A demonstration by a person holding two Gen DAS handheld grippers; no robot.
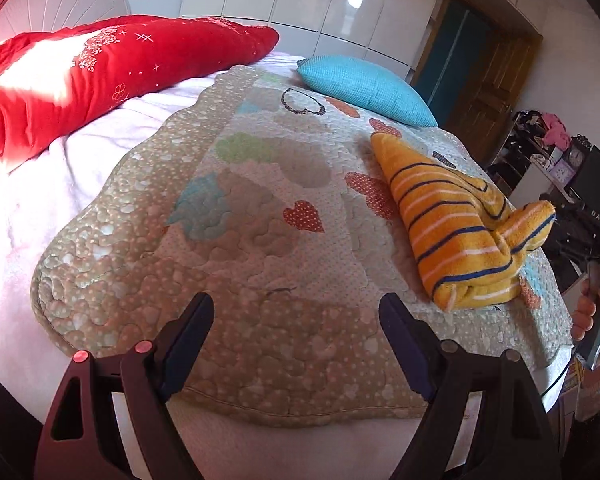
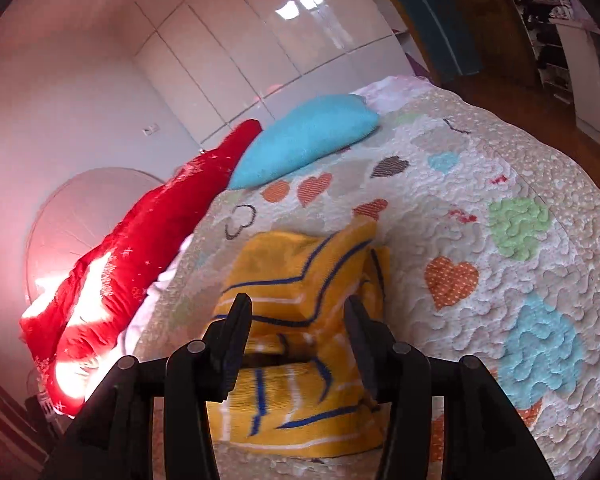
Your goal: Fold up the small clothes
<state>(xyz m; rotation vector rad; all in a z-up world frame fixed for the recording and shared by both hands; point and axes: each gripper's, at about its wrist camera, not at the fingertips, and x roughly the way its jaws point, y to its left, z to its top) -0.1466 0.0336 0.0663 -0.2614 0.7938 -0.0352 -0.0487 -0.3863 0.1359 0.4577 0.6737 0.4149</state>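
An orange garment with blue and white stripes lies partly folded on the quilt's right side. In the right wrist view it sits bunched between and beyond my fingers. My right gripper is open, its jaws on either side of a raised fold, not closed on it. In the left wrist view the right gripper's dark body shows at the right edge, touching the garment's raised end. My left gripper is open and empty, above the quilt's near edge, left of the garment.
A heart-patterned quilt covers the bed. A red duvet lies at the far left and a turquoise pillow at the far side. White wardrobes, a wooden door and a cluttered shelf stand beyond the bed.
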